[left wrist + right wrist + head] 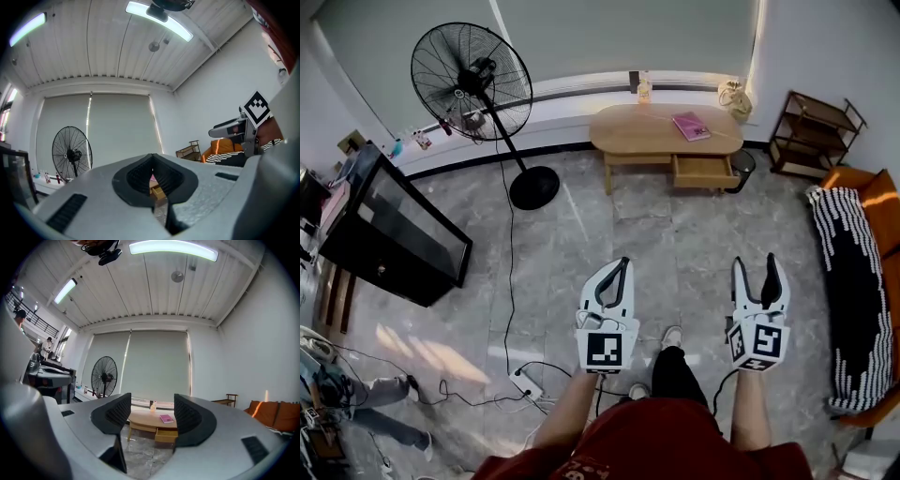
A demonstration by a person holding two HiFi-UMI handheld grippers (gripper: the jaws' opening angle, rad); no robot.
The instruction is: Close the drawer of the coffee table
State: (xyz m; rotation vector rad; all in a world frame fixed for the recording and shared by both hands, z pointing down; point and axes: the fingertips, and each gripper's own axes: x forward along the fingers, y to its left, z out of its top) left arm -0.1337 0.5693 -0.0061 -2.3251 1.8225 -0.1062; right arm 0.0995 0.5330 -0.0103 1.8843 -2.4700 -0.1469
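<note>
The oval wooden coffee table (pixel 652 131) stands far ahead by the window wall, with a pink book (pixel 692 126) on top. Its drawer (pixel 703 171) is pulled out toward me. Both grippers are held level in front of me, well short of the table. My left gripper (pixel 623 267) is shut with nothing in it; its tips meet. My right gripper (pixel 757 274) is open and empty. In the right gripper view the table (pixel 146 420) and the open drawer (pixel 166 436) show between the spread jaws. Through the left gripper's (pixel 152 157) narrow slit only a bit of the drawer (pixel 158 191) shows.
A standing fan (pixel 472 70) with a round base (pixel 534 187) is left of the table. A black TV (pixel 394 225) stands at the left, a small shelf (pixel 816 131) and an orange sofa (pixel 858 281) at the right. A power strip (pixel 525 384) and cables lie on the floor near my feet.
</note>
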